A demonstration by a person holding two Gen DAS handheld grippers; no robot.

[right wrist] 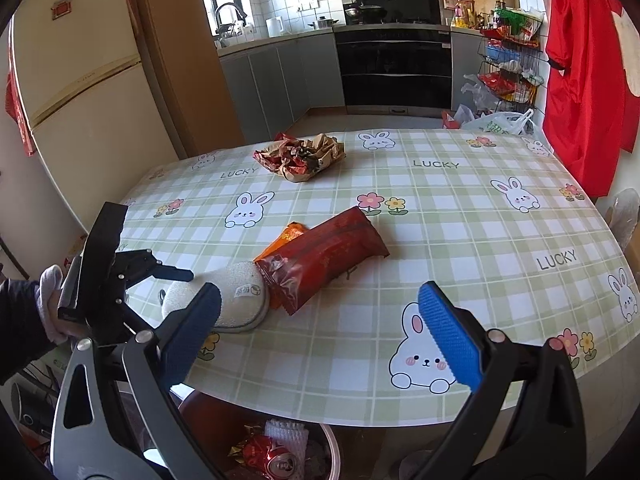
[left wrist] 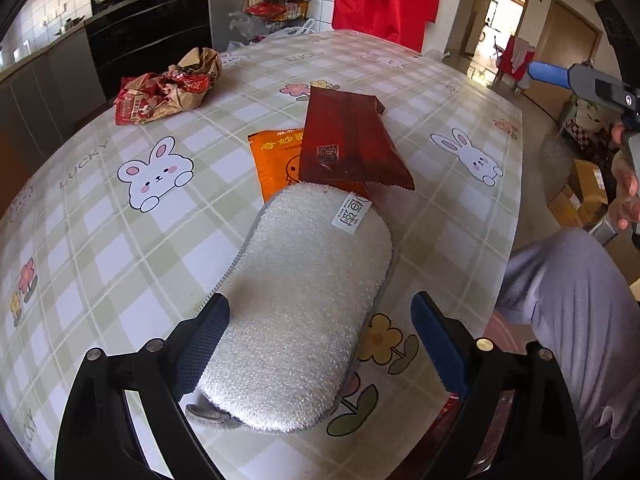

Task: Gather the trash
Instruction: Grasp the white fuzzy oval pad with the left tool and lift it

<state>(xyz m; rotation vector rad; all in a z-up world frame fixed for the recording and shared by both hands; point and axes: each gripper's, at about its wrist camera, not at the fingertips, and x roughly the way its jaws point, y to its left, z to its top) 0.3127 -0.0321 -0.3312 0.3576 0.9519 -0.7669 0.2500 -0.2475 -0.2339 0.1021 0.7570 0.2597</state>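
Observation:
A white scrub sponge (left wrist: 300, 300) lies on the rabbit-print tablecloth (left wrist: 120, 240) between the fingers of my left gripper (left wrist: 320, 344), which is open; the left pad (left wrist: 208, 340) touches the sponge's edge and the right pad stands apart. The sponge's far end rests on a dark red wrapper (left wrist: 348, 148) and an orange packet (left wrist: 276, 160). A crumpled heap of wrappers (left wrist: 168, 88) sits far left. My right gripper (right wrist: 320, 332) hangs open and empty over the near table edge, facing the sponge (right wrist: 236, 300), red wrapper (right wrist: 324, 260) and heap (right wrist: 304, 156).
Below the table edge stands a trash bin (right wrist: 334, 444) holding a crushed can and wrappers. A gloved hand (right wrist: 52, 300) holds the left gripper. A person's leg (left wrist: 580, 300) is beside the table. A fridge (right wrist: 80, 100), kitchen counters and a red garment (right wrist: 580, 80) surround the table.

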